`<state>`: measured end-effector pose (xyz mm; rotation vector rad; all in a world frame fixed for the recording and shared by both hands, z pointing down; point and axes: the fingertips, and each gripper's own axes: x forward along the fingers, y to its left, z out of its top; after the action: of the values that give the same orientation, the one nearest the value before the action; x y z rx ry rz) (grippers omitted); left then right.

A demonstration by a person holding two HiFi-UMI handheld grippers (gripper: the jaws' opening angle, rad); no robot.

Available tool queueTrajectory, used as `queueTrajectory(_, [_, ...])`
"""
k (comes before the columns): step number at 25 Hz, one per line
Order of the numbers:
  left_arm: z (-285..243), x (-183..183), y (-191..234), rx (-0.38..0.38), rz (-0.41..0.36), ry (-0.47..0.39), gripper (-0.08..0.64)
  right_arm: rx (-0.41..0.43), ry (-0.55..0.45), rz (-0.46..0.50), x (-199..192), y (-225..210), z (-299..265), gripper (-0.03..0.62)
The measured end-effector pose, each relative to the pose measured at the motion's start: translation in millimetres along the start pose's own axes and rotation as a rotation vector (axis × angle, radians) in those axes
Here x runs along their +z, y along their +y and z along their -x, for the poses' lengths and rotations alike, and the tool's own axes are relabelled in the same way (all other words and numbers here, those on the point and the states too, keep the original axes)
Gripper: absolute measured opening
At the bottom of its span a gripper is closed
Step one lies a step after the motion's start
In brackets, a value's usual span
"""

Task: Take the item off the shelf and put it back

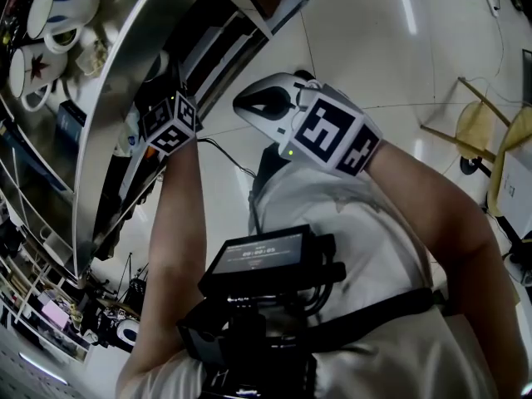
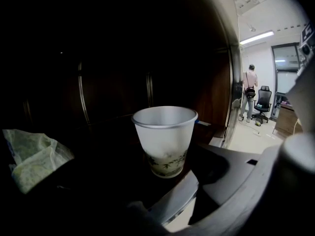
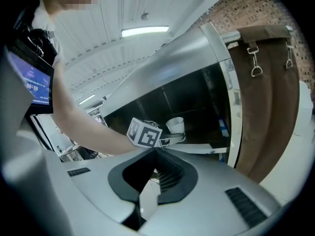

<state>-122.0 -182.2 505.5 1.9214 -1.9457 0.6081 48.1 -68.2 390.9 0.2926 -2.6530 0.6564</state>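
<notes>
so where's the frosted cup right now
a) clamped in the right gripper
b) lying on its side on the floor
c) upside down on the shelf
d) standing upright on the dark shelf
D: the left gripper view shows the frosted cup standing mouth up on the dark shelf, and the right gripper has its jaws together with nothing between them.

This looks like an office. A black swivel chair (image 2: 264,101) stands on a pale glossy floor (image 2: 246,136) under a strip ceiling light (image 2: 256,37), and mugs (image 1: 55,12) sit on metal-framed shelving (image 1: 125,81).
</notes>
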Motion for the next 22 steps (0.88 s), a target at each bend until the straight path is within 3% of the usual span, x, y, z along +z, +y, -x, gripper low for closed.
queueTrajectory(9, [39.3, 5.3, -18.4, -0.068, -0.022, -0.022, 0.305, 0.031, -0.004, 0.034, 8.3, 5.4, 1.0, 0.006])
queueTrajectory(14, [76.9, -10.4, -39.2, -0.122, -0.033, -0.003, 0.305, 0.072, 0.013, 0.069, 9.5, 12.9, -0.1, 0.006])
queueTrajectory(18, [109.7, -16.7, -50.4, -0.156, -0.014, 0.004, 0.304, 0.107, 0.022, 0.100, 12.8, 17.5, 0.2, 0.006])
queueTrajectory(22, [144.1, -10.5, -54.4, -0.141, 0.021, -0.005, 0.304, 0.143, 0.020, 0.143, 16.8, 20.3, 0.0, 0.006])
